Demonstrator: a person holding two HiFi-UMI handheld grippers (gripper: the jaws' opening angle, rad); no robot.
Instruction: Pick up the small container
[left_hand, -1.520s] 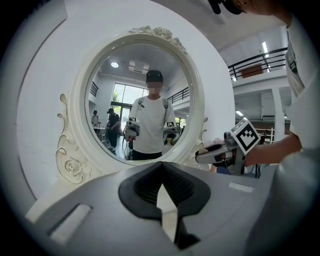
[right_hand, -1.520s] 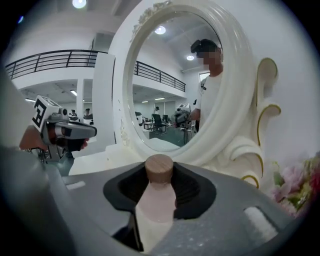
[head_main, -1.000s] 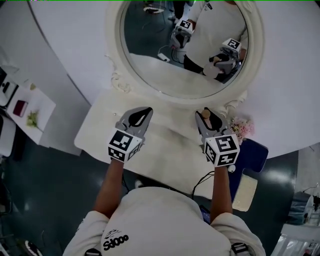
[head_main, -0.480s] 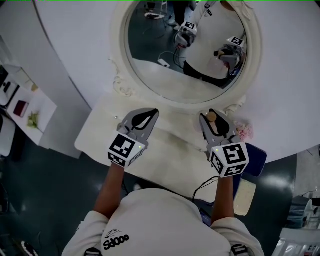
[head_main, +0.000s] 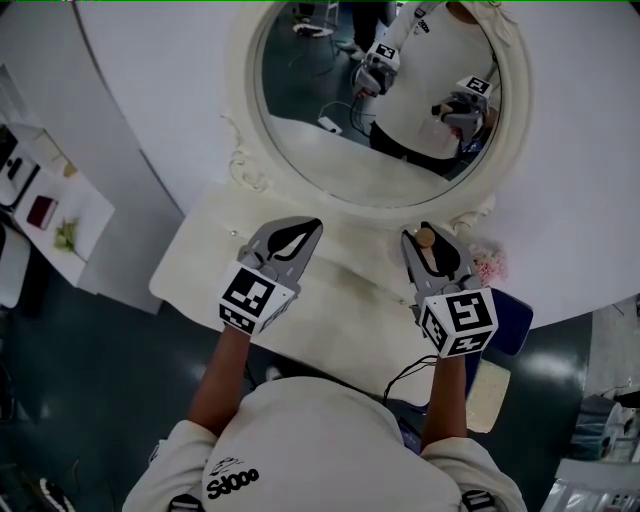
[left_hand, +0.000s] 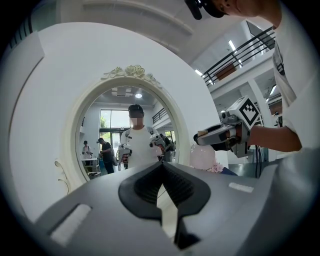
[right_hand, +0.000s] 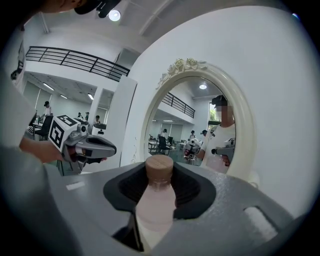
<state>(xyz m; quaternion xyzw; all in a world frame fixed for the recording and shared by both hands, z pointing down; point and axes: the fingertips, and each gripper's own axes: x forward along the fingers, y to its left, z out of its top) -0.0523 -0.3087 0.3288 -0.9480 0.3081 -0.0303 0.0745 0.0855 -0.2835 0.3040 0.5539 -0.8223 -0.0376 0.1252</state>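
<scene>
Small container (right_hand: 155, 205), pale pink with a round brown cap, lodged between the jaws of the right hand-held gripper (right_hand: 160, 175). Jaws partway apart, pads pressed against its two sides: a hold on a narrow body, not an empty gap.

Long axis laid along the jaws themselves, cap forward at the tip end and aimed toward the oval mirror (head_main: 240, 120), body running back into the throat. From the head view, same brown cap showing at the front of that gripper, over the far right part of the white counter (head_main: 330, 320) and near the pink flowers (head_main: 487, 262). Probably lifted clear of the counter, though no view showing the underside of the container.

Left hand-held gripper (left_hand: 162, 167) well apart to the left, jaws closed tip to tip, nothing between them.

No reach left to make, by this reading: container already in line with the right hand, and the right hand plainly the nearer. Next move likely only a steady carry, cap end kept from tipping down, given a smooth body liable to slide along the pads.
</scene>
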